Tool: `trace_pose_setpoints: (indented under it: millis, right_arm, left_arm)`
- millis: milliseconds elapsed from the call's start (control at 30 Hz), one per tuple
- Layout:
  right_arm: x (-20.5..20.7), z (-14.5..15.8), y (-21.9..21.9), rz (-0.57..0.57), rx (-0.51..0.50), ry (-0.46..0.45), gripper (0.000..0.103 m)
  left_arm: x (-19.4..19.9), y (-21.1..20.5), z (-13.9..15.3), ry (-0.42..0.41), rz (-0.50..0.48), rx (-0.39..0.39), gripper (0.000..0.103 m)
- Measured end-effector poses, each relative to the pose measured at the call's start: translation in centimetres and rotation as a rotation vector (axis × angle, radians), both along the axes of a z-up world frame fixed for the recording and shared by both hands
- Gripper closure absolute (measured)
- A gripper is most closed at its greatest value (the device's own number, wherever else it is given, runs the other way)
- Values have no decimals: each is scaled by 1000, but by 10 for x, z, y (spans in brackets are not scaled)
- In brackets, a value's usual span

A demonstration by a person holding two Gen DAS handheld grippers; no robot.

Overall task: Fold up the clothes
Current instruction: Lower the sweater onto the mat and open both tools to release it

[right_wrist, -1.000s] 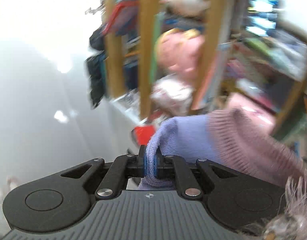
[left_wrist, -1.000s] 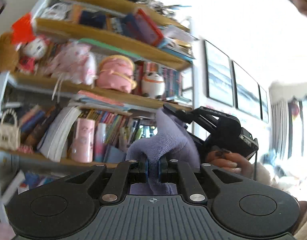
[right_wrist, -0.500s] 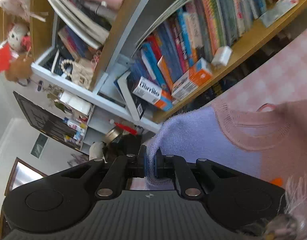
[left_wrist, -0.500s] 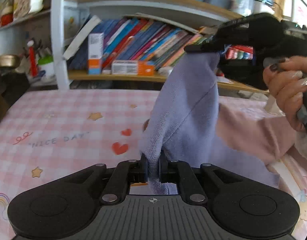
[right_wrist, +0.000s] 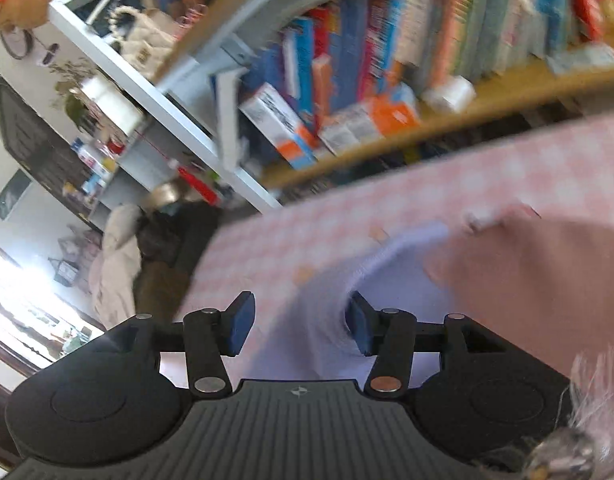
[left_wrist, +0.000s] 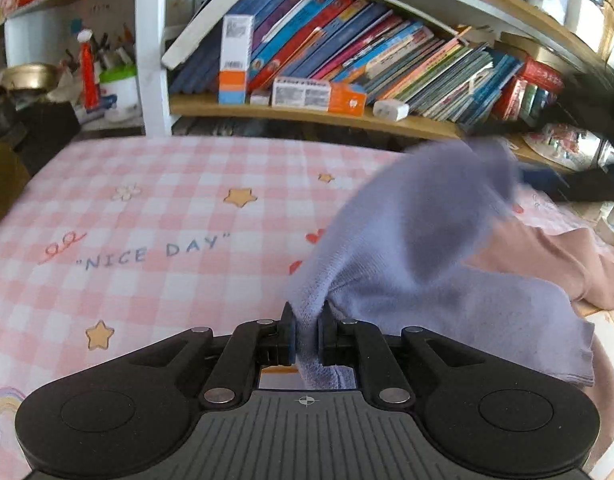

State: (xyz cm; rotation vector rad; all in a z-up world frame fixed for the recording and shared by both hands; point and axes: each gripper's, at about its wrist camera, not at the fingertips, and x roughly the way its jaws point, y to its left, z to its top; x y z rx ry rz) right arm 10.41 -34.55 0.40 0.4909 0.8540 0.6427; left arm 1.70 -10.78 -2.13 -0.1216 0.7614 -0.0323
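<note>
Two grippers are working over a pink checked tablecloth (left_wrist: 155, 208) printed with stars and the words "NICE DAY". The left gripper (left_wrist: 306, 334) is pinching a fold of the lavender-and-pink sweater (left_wrist: 419, 248), its jaws drawn nearly together with the knit squeezed between the pads. From that pinch the lavender cloth is rising toward 1 o'clock in the left wrist view, blurred at its top, while another lavender part is spreading flat toward 3 o'clock and the dusty pink part is lying beyond it at about 2 o'clock on the tablecloth.

The right gripper (right_wrist: 299, 322) is standing about half open; its jaws have just been opening. Lavender knit of the sweater (right_wrist: 391, 280) is lying in the gap between the blue pads (right_wrist: 239, 318), but they are not pressing on it: the left pad is well clear of the cloth and the right pad is just at its edge. The pink part is filling the right wrist view from 2 to 4 o'clock.

A bookshelf (left_wrist: 347, 114) packed with leaning books (left_wrist: 339, 52) is running along the far edge of the table at 12 o'clock. The right wrist view is smeared with blur.
</note>
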Motion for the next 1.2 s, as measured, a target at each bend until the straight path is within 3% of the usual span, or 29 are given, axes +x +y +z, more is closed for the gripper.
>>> trace_pose_setpoints:
  millis: [133,233,333,467,633,700,900,933,1000,1067,1200]
  right_arm:
    - [-38,-21,-56,-115,-130,55,55]
    - [-52,-38,-95,-221,-153,113,58]
    - [-56,-47,-112,-272,-155,147,59]
    - [-59,-52,-125,-346,-217,162,61]
    - [-62,-54,-132,-289,-270,157,61]
    - [-62,-56,-128,-256,-268,151,61]
    - [-67,-57,-100,-145,-389,33,62]
    - [-67,-59,-96,-117,-411,20,67]
    - [-66,-62,-91,-63,-435,16,86]
    - [-64,-59,-93,-39,-416,25,98]
    - [-62,-43,-110,-28,-155,88,99]
  left_arm:
    - [-5,6,-2,4,12,-19,92]
    - [-6,7,-1,2,25,-14,88]
    - [-5,8,0,-3,37,-4,87]
    - [-9,15,4,-17,62,-5,79]
    - [-14,20,4,-13,108,5,78]
    - [-16,18,6,-23,117,19,73]
    - [-26,11,23,-88,189,91,69]
    - [-29,6,28,-109,175,93,69]
    - [-34,-9,34,-133,99,83,67]
    - [-39,-25,40,-154,20,74,66]
    - [-43,-75,41,-157,-221,81,64]
